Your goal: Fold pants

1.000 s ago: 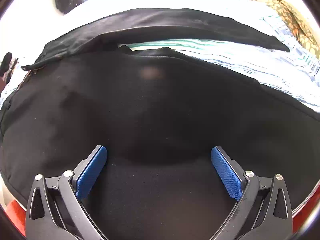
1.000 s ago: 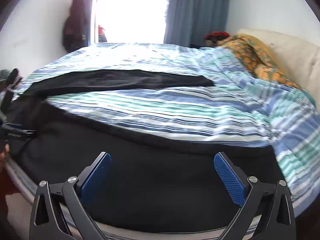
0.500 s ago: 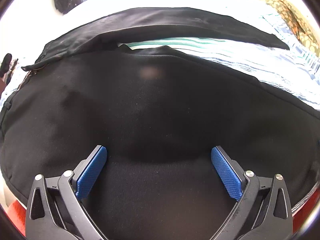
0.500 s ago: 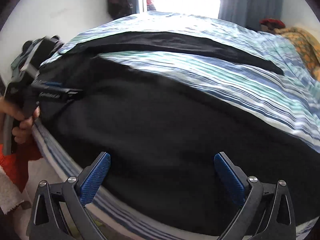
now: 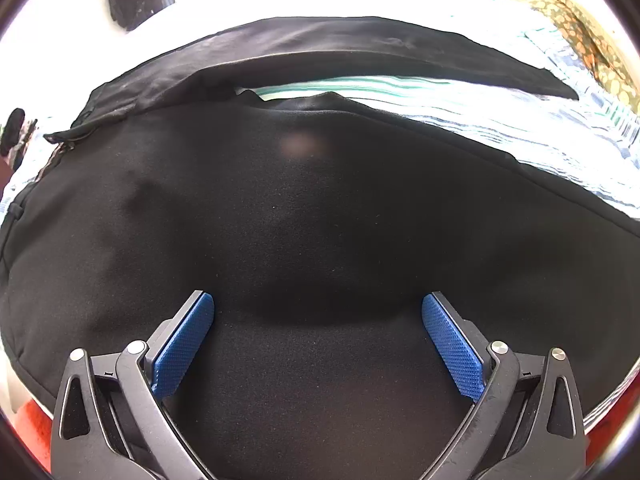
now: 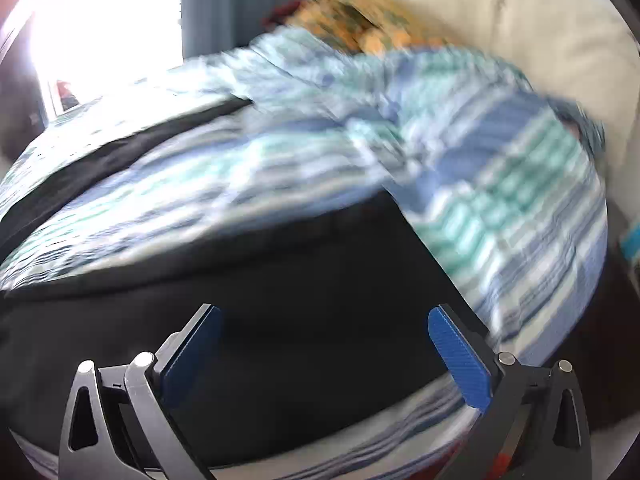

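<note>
Black pants (image 5: 320,208) lie spread on a striped bed, the two legs splayed apart with a wedge of bedspread between them. My left gripper (image 5: 318,308) is open and empty, just above the near leg close to the waist. In the right wrist view the pants (image 6: 280,280) show as a near leg with its hem at the right and a far leg behind. My right gripper (image 6: 324,320) is open and empty over the near leg, close to its hem end. This view is blurred by motion.
The striped blue, green and white bedspread (image 6: 500,208) covers the bed. An orange patterned blanket (image 6: 360,20) and a cream headboard (image 6: 560,40) lie at the far right end. A bright window (image 6: 100,20) and grey curtain stand behind. The bed's near edge runs under both grippers.
My right gripper has swung quickly along the near leg, from facing the waist end to the hem end. The left gripper has stayed in place. The pants have not moved.
</note>
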Available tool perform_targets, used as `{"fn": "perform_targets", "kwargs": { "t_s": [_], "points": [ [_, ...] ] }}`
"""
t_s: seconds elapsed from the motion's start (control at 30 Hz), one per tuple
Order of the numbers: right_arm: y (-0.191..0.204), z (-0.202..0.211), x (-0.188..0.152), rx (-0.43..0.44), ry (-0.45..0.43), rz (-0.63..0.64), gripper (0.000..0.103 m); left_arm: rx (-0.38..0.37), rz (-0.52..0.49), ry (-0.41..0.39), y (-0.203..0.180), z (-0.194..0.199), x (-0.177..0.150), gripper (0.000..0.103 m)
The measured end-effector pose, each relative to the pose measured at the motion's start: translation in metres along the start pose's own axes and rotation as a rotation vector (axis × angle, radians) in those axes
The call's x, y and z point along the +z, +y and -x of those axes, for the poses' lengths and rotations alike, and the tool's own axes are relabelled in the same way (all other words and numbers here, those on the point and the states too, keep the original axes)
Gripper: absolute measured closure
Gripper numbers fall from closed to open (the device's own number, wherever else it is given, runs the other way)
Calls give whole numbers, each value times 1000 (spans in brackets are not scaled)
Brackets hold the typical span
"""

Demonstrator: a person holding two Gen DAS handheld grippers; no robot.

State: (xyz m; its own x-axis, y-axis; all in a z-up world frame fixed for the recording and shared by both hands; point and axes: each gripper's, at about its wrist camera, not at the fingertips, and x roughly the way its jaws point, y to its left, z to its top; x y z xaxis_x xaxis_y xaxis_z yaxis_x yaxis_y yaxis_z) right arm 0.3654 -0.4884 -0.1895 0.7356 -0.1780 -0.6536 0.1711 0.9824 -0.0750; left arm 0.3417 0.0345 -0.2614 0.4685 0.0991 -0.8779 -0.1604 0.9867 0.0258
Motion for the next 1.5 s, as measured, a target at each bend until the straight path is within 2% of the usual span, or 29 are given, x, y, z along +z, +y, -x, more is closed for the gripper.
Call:
{"fn": "perform_targets", "kwargs": {
  "t_s": [0.07, 0.13, 0.23, 0.33, 0.4, 0.47, 0.53, 0.63, 0.7, 0.73, 0.83, 0.97, 1.07, 1.13, 1.17, 1.2, 1.23, 1.3, 1.4, 1.5],
  "points": [
    [32, 16, 3, 103, -73, 93, 1, 2, 1, 0, 0, 0, 0, 1],
    [66, 30, -1, 217, -108, 181, 1, 3, 2, 0, 0, 0, 0, 1],
    [113, 30, -13, 329, -65, 313, 1, 4, 2, 1, -1, 0, 0, 1],
    [138, 16, -27, 327, 7, 413, 1, 5, 1, 13, -1, 0, 2, 1],
    [132, -1, -32, 318, 93, 403, 1, 1, 4, 23, 0, 0, 4, 1],
    [109, -17, -44, 376, 200, 308, 0, -2, 10, 25, 1, 2, 5, 1],
    [93, -19, -45, 438, 193, 238, 0, -7, 26, 27, 2, 7, 6, 1],
    [99, -16, -51, 403, 176, 309, 0, -68, 90, 29, 15, 21, 13, 2],
    [101, -14, -56, 376, 162, 308, 0, -118, 154, -4, 34, 31, 31, 2],
    [103, -13, -57, 368, 162, 305, 0, -115, 182, -26, 47, 35, 46, 2],
    [104, -12, -55, 361, 167, 303, 0, -75, 256, -96, 94, 43, 101, 2],
    [104, -13, -57, 358, 157, 302, 0, 60, 341, -132, 156, 25, 162, 2],
    [107, -13, -58, 344, 144, 303, 0, 139, 374, -53, 187, -19, 171, 2],
    [109, -14, -58, 332, 144, 305, 0, 183, 348, 94, 196, -66, 154, 1],
    [111, -15, -57, 326, 147, 305, 0, 165, 334, 83, 196, -75, 139, 1],
    [112, -15, -56, 321, 152, 304, 0, 163, 325, -3, 194, -68, 131, 1],
    [112, -16, -55, 317, 158, 305, 0, 166, 321, -41, 192, -62, 127, 1],
    [114, -16, -53, 310, 170, 303, 0, 174, 312, -40, 188, -53, 127, 1],
    [114, -17, -52, 307, 167, 302, 0, 193, 290, -107, 181, -28, 142, 2],
    [114, -17, -55, 303, 157, 301, 0, 143, 270, -212, 171, -7, 169, 1]
  ]
}}
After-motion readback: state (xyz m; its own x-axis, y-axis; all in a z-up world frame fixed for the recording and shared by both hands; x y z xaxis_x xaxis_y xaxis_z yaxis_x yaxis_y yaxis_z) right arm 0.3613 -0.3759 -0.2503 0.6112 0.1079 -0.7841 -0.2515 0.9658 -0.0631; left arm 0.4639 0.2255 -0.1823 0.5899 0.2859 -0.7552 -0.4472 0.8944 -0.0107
